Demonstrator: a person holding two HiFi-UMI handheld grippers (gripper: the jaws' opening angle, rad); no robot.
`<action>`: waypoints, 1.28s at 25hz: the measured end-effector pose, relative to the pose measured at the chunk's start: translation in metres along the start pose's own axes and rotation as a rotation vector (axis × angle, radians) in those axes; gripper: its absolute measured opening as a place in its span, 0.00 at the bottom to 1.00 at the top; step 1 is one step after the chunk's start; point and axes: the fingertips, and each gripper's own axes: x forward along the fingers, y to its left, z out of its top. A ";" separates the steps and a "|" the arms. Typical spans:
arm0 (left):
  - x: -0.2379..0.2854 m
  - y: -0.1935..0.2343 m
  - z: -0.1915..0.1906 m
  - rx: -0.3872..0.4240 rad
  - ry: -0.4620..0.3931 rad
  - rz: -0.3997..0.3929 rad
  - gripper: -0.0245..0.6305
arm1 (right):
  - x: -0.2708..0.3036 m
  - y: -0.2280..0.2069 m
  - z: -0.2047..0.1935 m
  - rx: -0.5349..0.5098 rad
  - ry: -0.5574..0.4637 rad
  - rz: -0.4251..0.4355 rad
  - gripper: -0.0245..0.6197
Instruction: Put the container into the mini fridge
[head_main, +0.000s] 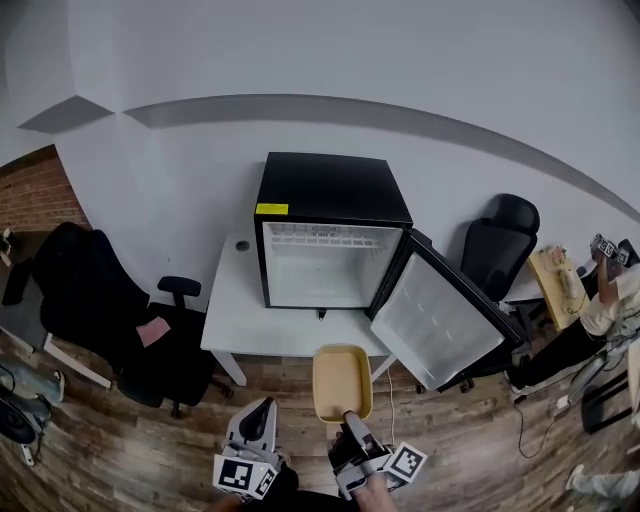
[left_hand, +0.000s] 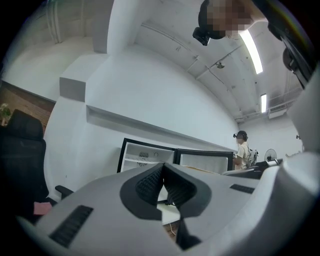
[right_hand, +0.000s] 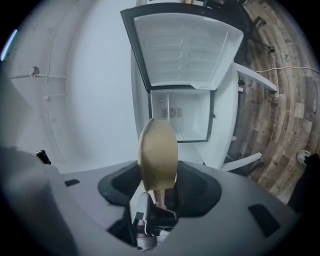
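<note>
The black mini fridge (head_main: 330, 235) stands on a white table (head_main: 240, 320), its door (head_main: 440, 320) swung wide to the right and its white inside bare. A shallow tan container (head_main: 342, 382) hangs in the air just before the table's front edge. My right gripper (head_main: 350, 418) is shut on its near rim. In the right gripper view the container (right_hand: 158, 155) stands edge-on between the pads, with the fridge (right_hand: 180, 120) straight beyond. My left gripper (head_main: 262, 408) is beside it on the left, shut and empty, its tips (left_hand: 163, 172) touching.
A black office chair (head_main: 90, 300) stands left of the table and another (head_main: 500, 245) behind the open door. At the far right a person (head_main: 600, 300) sits by a small wooden table (head_main: 560, 285). Cables lie on the wood floor (head_main: 520, 420).
</note>
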 end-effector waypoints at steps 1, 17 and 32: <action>0.012 0.009 0.002 -0.001 -0.001 -0.011 0.05 | 0.014 0.000 0.005 -0.002 -0.010 0.003 0.39; 0.130 0.088 0.000 -0.019 -0.012 -0.044 0.05 | 0.156 -0.011 0.076 -0.025 -0.067 0.008 0.39; 0.250 0.115 -0.004 -0.026 -0.007 -0.003 0.05 | 0.270 -0.014 0.180 -0.047 -0.040 0.009 0.39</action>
